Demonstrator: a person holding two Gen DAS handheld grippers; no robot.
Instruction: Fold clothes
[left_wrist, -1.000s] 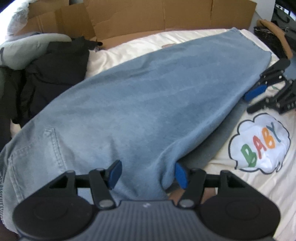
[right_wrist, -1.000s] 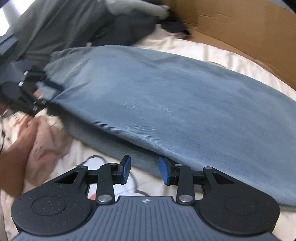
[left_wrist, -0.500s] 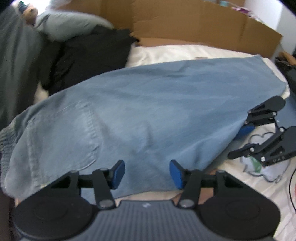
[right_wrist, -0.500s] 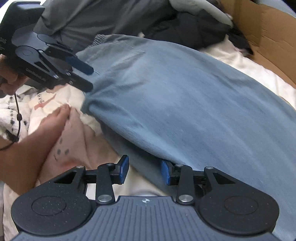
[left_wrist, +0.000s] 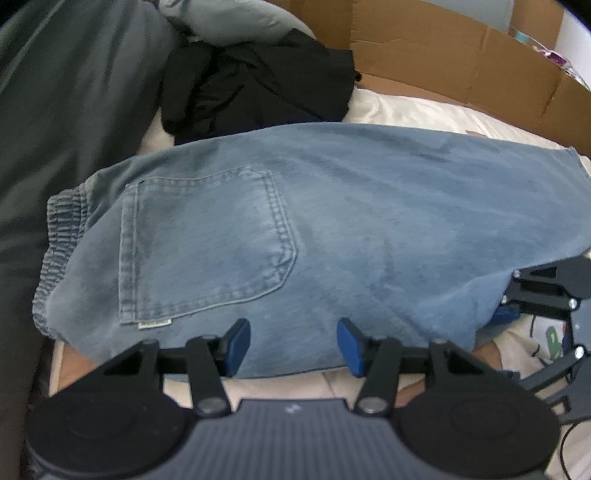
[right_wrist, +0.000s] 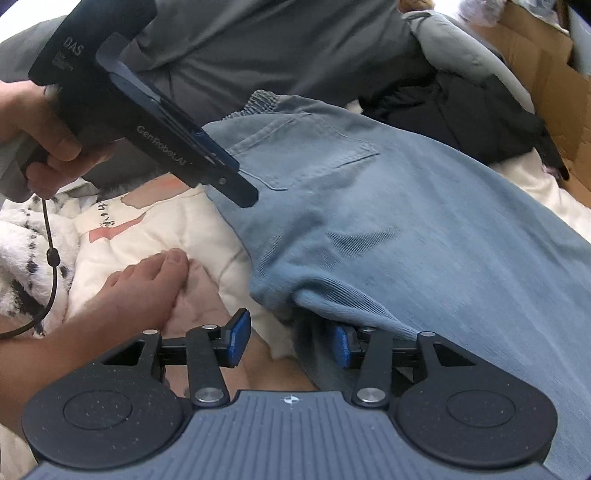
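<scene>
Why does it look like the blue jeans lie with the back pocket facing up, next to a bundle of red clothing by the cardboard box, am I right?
Nearly. The jeans do show their back pocket face up, but the bundle of clothing beside the cardboard box is black, not red. The left wrist view shows it.

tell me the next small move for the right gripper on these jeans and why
Probably ease the right gripper forward and close on the jeans edge: its jaws have just been opening, and the fold only drapes over one finger, unpinched.

Light-blue denim jeans (left_wrist: 369, 221); black garment (left_wrist: 258, 88); brown cardboard (left_wrist: 461, 81)
</scene>
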